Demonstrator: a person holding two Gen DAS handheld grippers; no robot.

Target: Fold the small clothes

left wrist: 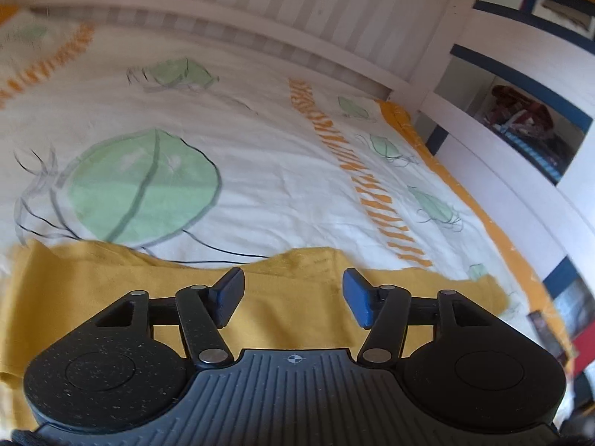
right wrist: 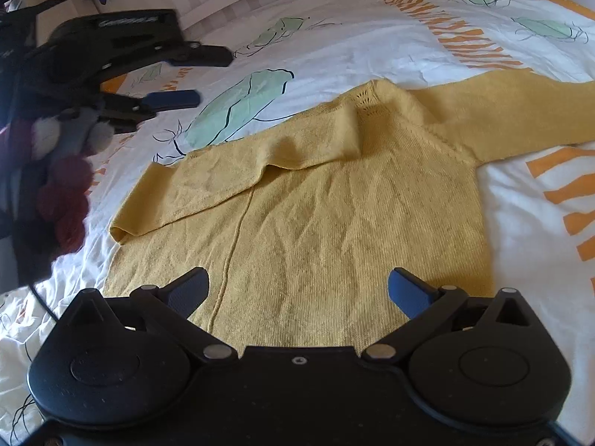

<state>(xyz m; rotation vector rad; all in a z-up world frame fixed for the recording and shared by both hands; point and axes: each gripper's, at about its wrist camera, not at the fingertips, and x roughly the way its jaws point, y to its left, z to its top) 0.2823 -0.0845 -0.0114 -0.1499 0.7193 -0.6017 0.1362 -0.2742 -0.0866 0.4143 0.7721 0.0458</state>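
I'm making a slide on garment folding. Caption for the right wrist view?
Open right hand-held gripper above a yellow sweater on a patterned bedspread, one sleeve folded across it.

Both tongs are black speckled plastic: round hubs at each side, jointed links with silver pins, blue pads. The left tongs (left wrist: pixel 293 291) carry a ribbed deck with a crosshair mark; the right tongs (right wrist: pixel 297 290) a small screw.

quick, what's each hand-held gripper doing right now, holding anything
left hand-held gripper: open, holding nothing, above the yellow sweater.
right hand-held gripper: open, holding nothing.
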